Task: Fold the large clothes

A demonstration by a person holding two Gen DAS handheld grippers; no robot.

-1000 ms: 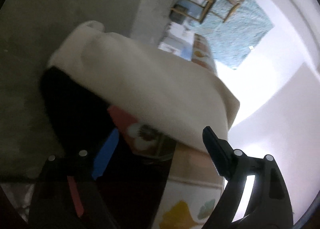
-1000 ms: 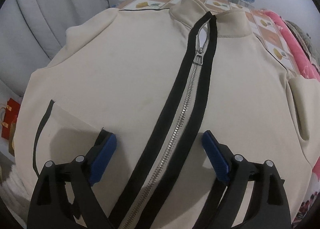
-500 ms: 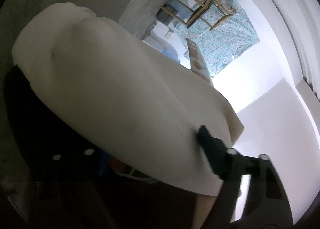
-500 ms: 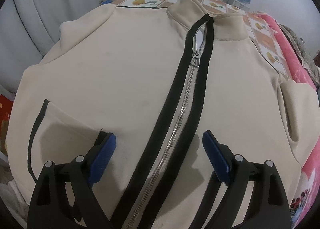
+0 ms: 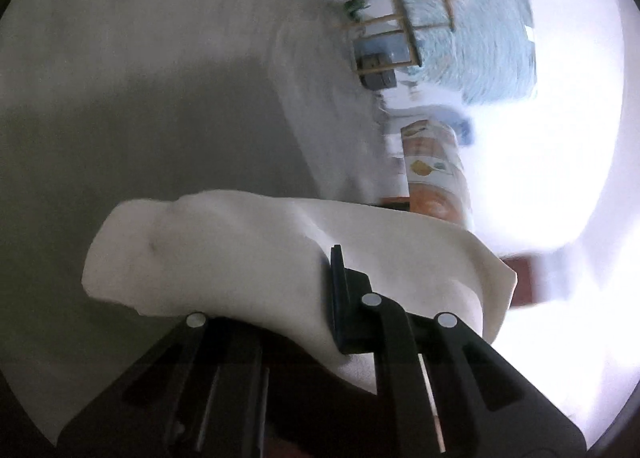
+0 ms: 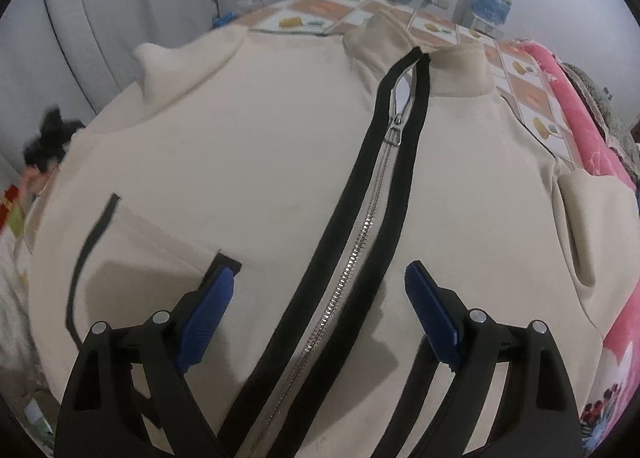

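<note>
A bed (image 6: pixel 532 94) with a tile-patterned cover is carrying a cream zip-up jacket (image 6: pixel 256 162), which is lying spread front-up, collar toward the far end of the bed, with a pale curtain hanging beyond the jacket's left shoulder. The right claw (image 6: pixel 320 298) is hovering wide apart just above the jacket's lower front, straddling the black-edged zipper (image 6: pixel 360 242) and gripping nothing. In the blurred left wrist view, the left claw (image 5: pixel 320 298) is closing on a fold of the jacket's cream fabric (image 5: pixel 240 254), likely a sleeve or side edge, which is draping between and over the fingers.

Judging from this, the left side is being drawn across toward the zipper for the first fold. The risk is that the pinch is catching only a thin edge, so the heavy cloth could be slipping free mid-carry. With the right claw pressing nothing down, the whole jacket could also be dragging sideways across the bed, skewing the zipper line and leaving the fold crooked.
</note>
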